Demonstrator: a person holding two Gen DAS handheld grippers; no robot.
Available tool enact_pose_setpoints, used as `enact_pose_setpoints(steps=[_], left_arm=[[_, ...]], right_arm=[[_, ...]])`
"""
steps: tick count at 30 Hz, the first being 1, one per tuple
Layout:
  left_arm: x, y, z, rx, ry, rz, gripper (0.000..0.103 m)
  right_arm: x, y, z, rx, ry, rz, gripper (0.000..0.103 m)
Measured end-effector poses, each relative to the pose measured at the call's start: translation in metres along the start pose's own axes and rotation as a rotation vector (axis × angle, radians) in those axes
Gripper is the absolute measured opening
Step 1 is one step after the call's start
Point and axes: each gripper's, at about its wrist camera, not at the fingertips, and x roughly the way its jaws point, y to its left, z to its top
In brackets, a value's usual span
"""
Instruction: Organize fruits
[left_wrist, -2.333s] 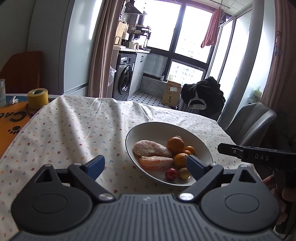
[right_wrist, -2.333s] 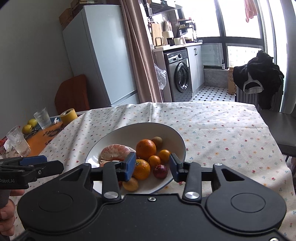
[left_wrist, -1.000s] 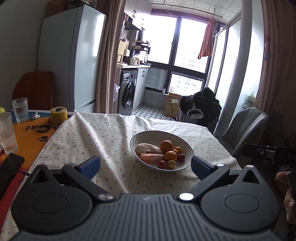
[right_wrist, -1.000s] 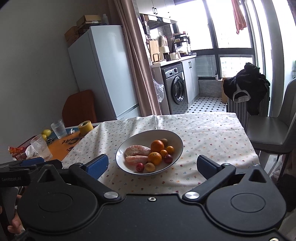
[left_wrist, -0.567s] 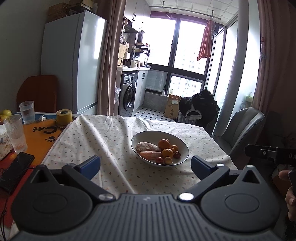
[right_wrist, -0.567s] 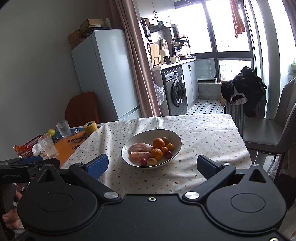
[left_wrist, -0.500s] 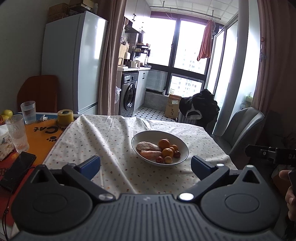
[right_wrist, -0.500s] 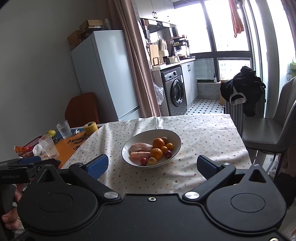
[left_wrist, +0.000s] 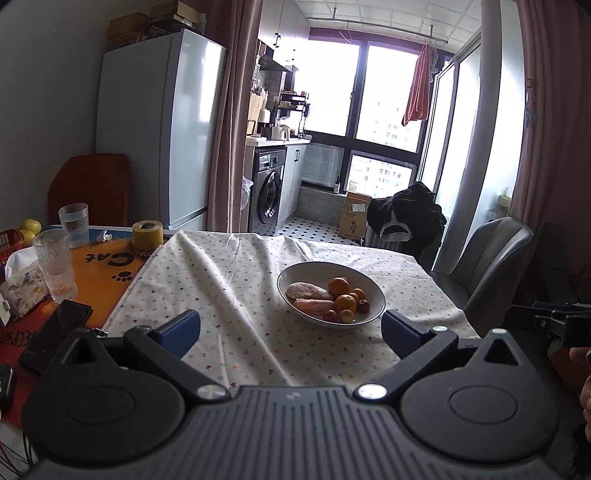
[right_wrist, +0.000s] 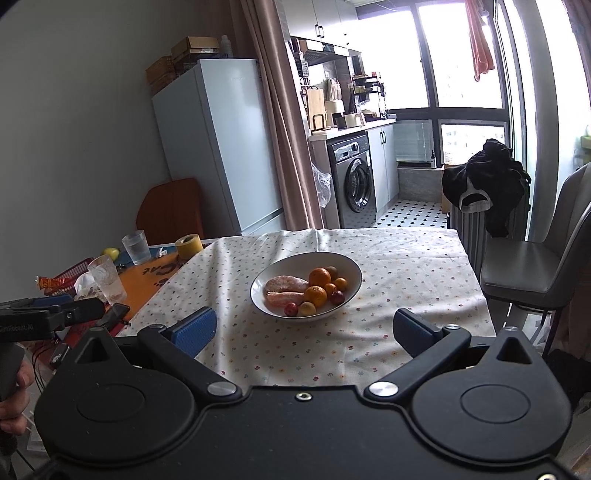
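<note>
The white bowl (left_wrist: 373, 295) of fruit is seen ahead of both claws, well apart from them, set on the flower-dotted tablecloth (left_wrist: 229, 295) toward the table's far right part. From the left gripper (left_wrist: 290, 328) it lies forward and slightly to the right of the midline between the fingers; from the right gripper (right_wrist: 304, 328) it lies almost straight ahead, a little left of centre, so the right one is judged the better lined up, though neither is clearly the nearer. The bowl's oval is stretched across both views, left to right, and inside it two peeled pinkish citrus pieces (right_wrist: 286, 283) are laid on the left side with their long axes roughly crosswise to the fingers, while the oranges (right_wrist: 320, 277) and the small red fruits (right_wrist: 337, 297) are gathered on the right. Both claws are held wide apart with nothing between the blue pads (right_wrist: 195, 329). All the fruit in view near the claws is in the bowl already, so the task is judged finished or nearly so. Compared with 2.3 seconds ago, both claws are found drawn far back from the bowl, which then filled the space just ahead of the fingers; the right claw, then narrowed around the fruit, is now spread open.
</note>
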Motion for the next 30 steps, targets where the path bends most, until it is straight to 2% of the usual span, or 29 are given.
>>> enact_pose_setpoints(steps=[11, 30], left_arm=[[0.005, -0.002, -0.007, 0.035, 0.012, 0.015, 0.103], [0.012, -0.002, -0.012, 0.036, 0.034, 0.005, 0.103]], right_arm=[[0.010, 0.010, -0.009, -0.024, 0.047, 0.009, 0.103], [0.011, 0.007, -0.010, -0.017, 0.044, -0.002, 0.103]])
